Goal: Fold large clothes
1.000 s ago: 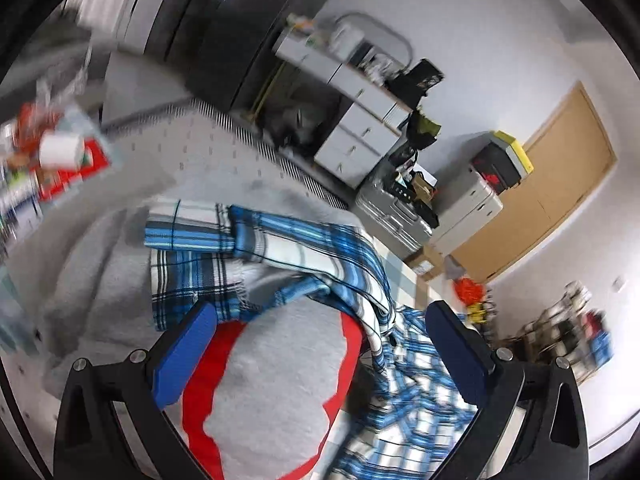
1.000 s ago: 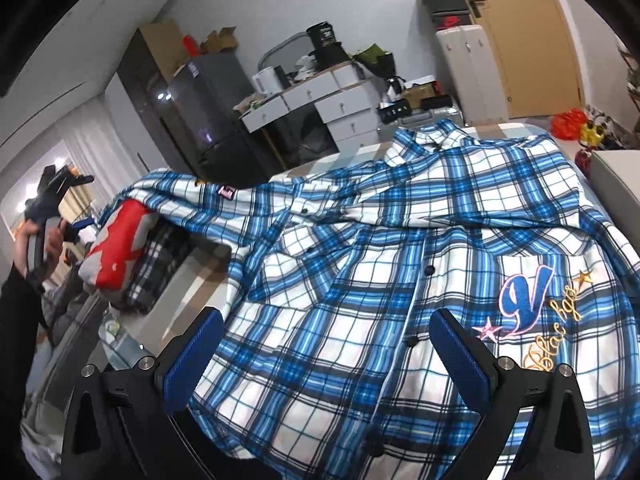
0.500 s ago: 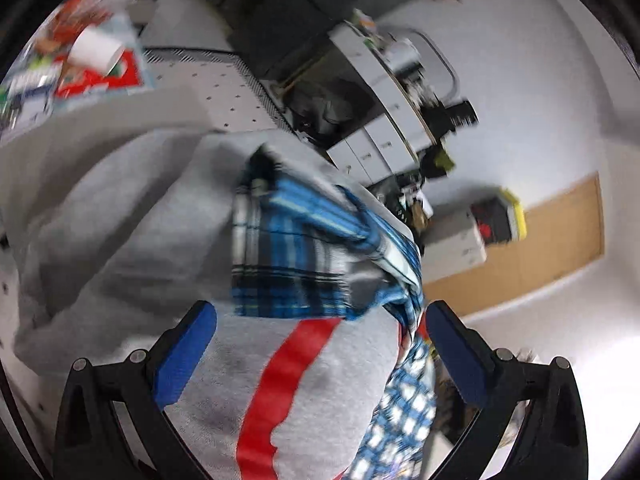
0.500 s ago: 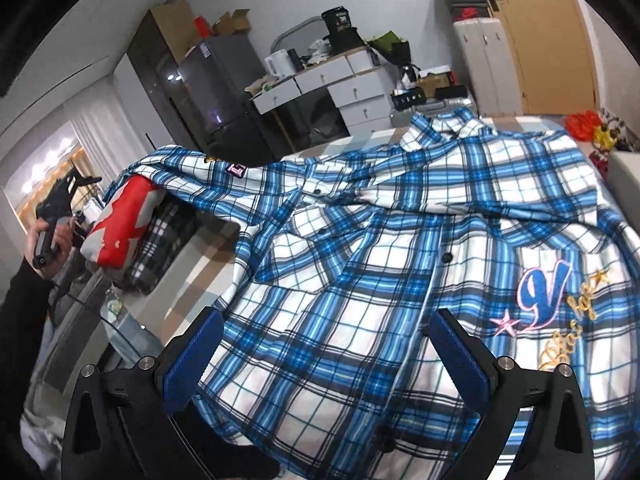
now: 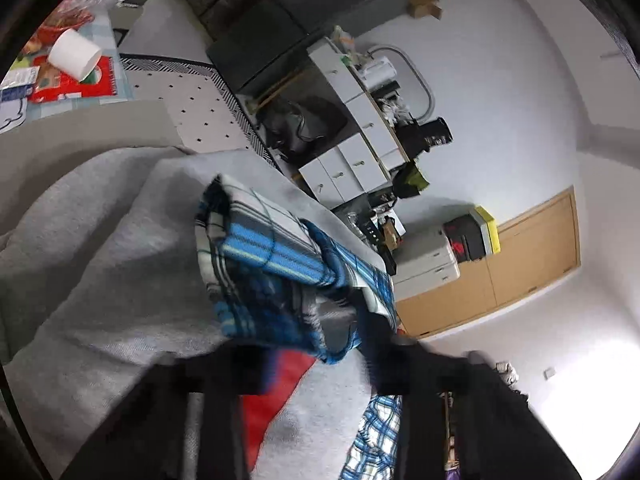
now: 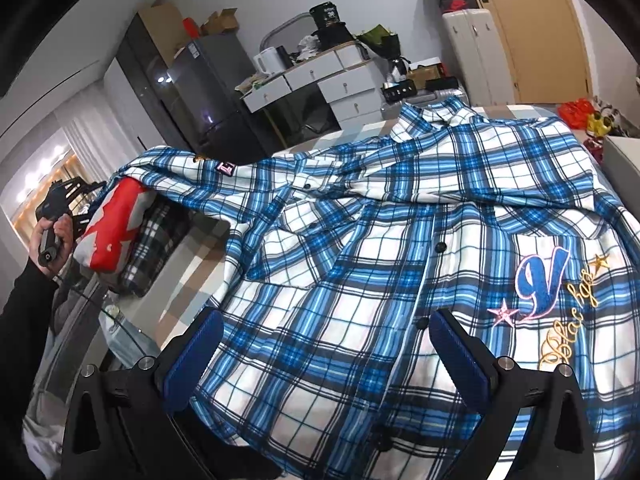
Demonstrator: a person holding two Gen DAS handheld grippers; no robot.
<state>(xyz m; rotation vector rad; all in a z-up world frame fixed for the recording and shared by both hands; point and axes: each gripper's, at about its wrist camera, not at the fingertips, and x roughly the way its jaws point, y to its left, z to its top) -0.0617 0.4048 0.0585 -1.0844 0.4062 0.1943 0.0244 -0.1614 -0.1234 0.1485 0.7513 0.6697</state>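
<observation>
Two grippers: the right gripper (image 6: 324,356) hovers, fingers spread, over the plaid shirt (image 6: 380,240) filling mid-frame; the left gripper (image 5: 320,376), blurred at bottom, has just been closing, nothing clearly between its fingers.

Checked bed cover (image 6: 192,280) seen under everything, pale grey and tan squares. Blue plaid shirt (image 6: 380,260) spread flat across it, buttons up. Grey-and-red garment (image 6: 110,236) stacked on folded dark plaid piece (image 6: 154,244) at left edge, shirt sleeve draped over them.

A lived-in home room: fridge (image 6: 208,92), drawer desk (image 6: 320,80), kettle (image 6: 266,60), wooden door (image 6: 532,28)
</observation>
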